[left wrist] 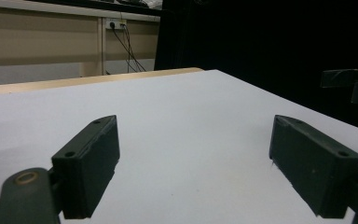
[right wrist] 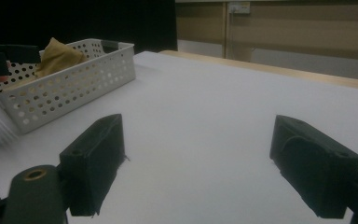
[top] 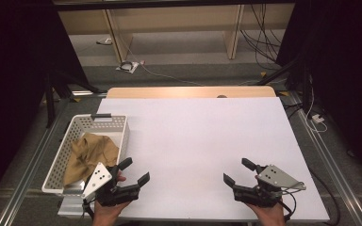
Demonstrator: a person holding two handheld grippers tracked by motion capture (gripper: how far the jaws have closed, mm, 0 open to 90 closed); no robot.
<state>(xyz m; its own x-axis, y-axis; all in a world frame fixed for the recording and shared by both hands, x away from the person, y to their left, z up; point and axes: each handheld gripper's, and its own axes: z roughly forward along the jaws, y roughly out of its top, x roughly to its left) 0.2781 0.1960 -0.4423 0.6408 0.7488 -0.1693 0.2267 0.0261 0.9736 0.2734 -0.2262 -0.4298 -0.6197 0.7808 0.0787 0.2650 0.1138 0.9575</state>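
Observation:
My left gripper (top: 135,171) rests low at the front left of the white table (top: 193,136), beside the basket, jaws spread wide with nothing between them (left wrist: 193,163). At the front right my right gripper (top: 238,171) also stands open and empty (right wrist: 196,163). A white perforated basket (top: 118,123) stands at the table's left edge, and a crumpled tan cloth (top: 92,153) lies inside it. The right gripper view has the basket (right wrist: 70,86) and the cloth (right wrist: 58,53) at its upper left.
A wooden strip (top: 188,92) runs along the table's far edge. Beyond it are a shelf unit (top: 174,28) and loose cables (top: 264,42) on the floor. Metal rails (top: 28,165) flank the table. Dark curtains close both sides.

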